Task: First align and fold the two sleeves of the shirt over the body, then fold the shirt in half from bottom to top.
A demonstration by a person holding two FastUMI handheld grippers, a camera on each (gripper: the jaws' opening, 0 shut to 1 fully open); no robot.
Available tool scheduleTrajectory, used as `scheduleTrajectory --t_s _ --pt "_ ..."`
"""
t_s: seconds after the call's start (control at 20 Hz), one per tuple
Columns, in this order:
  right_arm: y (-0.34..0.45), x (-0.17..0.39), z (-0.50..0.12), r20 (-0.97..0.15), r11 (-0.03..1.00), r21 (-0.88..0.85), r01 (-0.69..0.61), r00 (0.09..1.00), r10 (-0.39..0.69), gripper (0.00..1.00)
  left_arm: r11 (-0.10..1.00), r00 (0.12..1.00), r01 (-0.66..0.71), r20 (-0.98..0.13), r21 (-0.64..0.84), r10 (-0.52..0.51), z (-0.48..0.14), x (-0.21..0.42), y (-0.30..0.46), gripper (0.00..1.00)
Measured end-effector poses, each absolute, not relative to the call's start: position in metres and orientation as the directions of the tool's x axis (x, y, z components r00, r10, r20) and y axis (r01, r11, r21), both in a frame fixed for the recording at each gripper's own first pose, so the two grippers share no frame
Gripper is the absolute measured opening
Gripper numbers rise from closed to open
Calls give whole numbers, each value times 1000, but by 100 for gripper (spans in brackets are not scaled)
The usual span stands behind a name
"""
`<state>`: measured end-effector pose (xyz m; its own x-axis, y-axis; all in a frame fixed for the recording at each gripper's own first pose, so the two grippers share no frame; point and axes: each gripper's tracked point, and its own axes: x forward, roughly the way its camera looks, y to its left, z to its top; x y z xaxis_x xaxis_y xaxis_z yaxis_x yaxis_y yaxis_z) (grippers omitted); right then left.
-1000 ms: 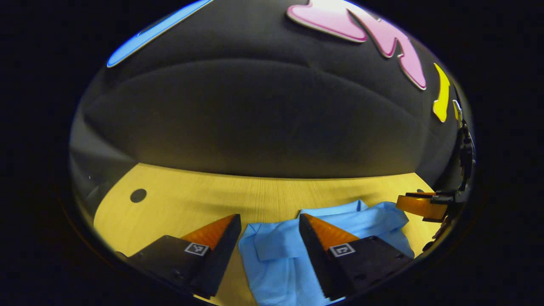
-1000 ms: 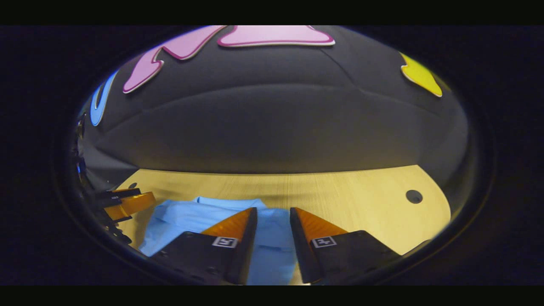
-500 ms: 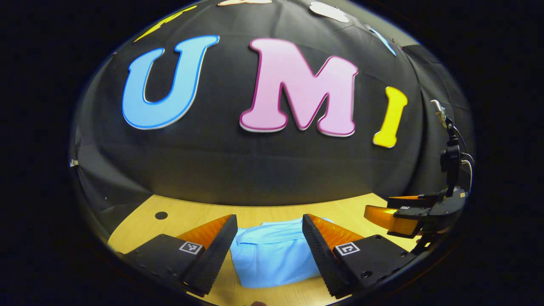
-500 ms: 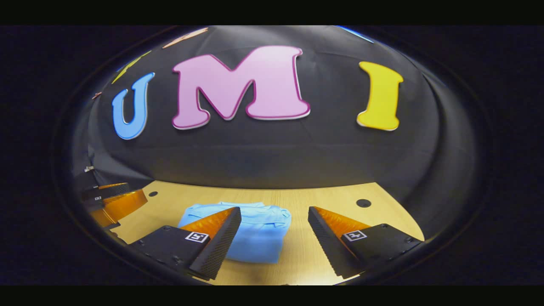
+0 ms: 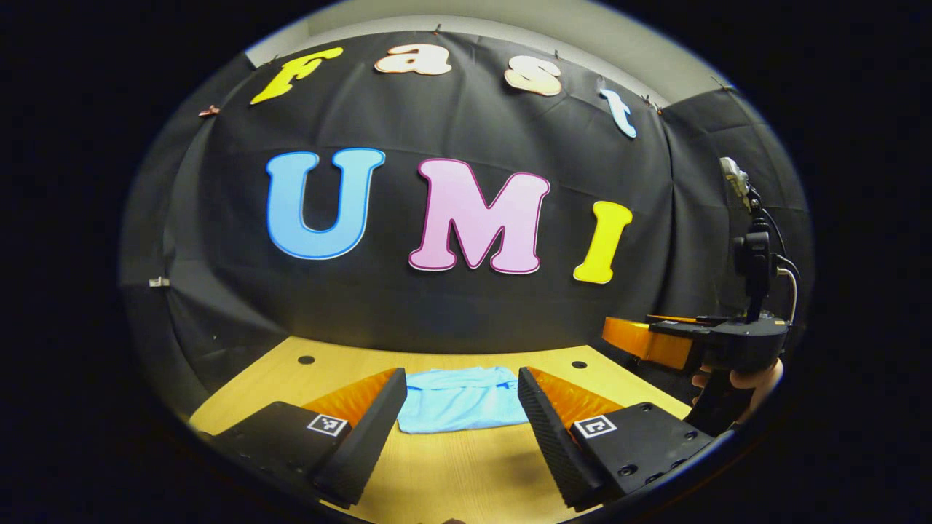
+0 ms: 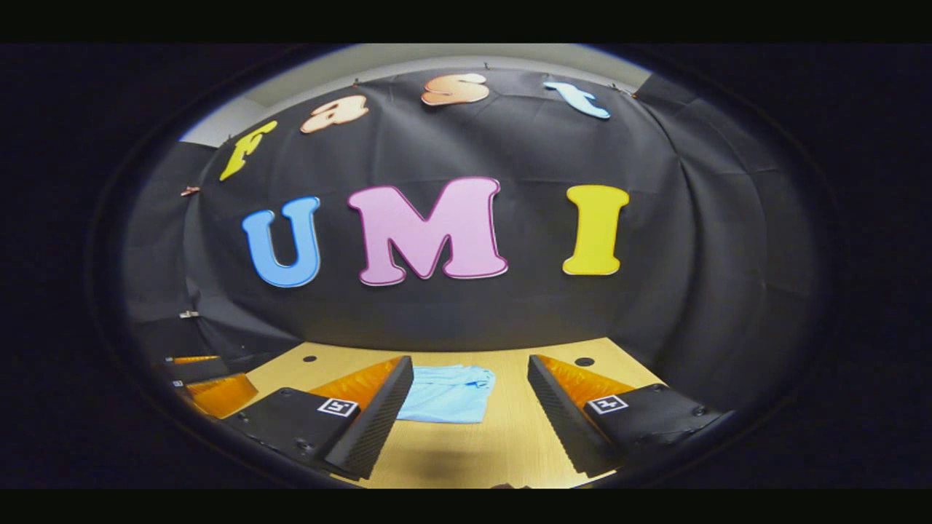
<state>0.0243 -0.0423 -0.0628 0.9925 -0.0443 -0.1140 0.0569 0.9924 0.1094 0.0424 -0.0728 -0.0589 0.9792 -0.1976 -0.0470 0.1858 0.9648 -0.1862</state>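
In the left gripper view, my left gripper (image 5: 460, 407) has pulled back from the shirt (image 5: 461, 398), jaws spread and empty; the shirt, close under it a second ago, now lies far off on the table (image 5: 451, 473), a compact pale-blue rectangle; folding looks finished. In the right gripper view, my right gripper (image 6: 470, 397) has likewise retreated, jaws spread, nothing held; the shirt (image 6: 448, 393) sits flat mid-table.

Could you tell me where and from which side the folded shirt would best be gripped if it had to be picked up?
Probably the near edge of the shirt, approached from the front, low over the table. It lies flat as a compact folded rectangle, and that straight edge faces both open grippers, left and right, with bare table before it. One finger would likely need to slide underneath all the layers.
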Motion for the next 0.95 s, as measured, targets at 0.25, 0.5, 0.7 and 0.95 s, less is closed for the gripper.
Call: scheduleTrajectory --t_s 0.25,0.5,0.7,0.95 --pt "-18 -62 -42 -81 997 81 -2 997 9 98 968 989 129 -44 -214 -141 -63 -40 -58 97" --pt "4 -111 -32 -69 996 68 -53 996 58 98 971 995 95 -19 -221 -102 -55 -92 -45 97" --pt "11 -139 -30 -70 993 105 -52 996 60 98 979 996 82 -7 -189 -84 -50 -109 -38 97" --pt "12 -145 -32 -82 994 96 -53 995 61 98 980 996 89 7 -177 -89 -43 -113 -38 97"
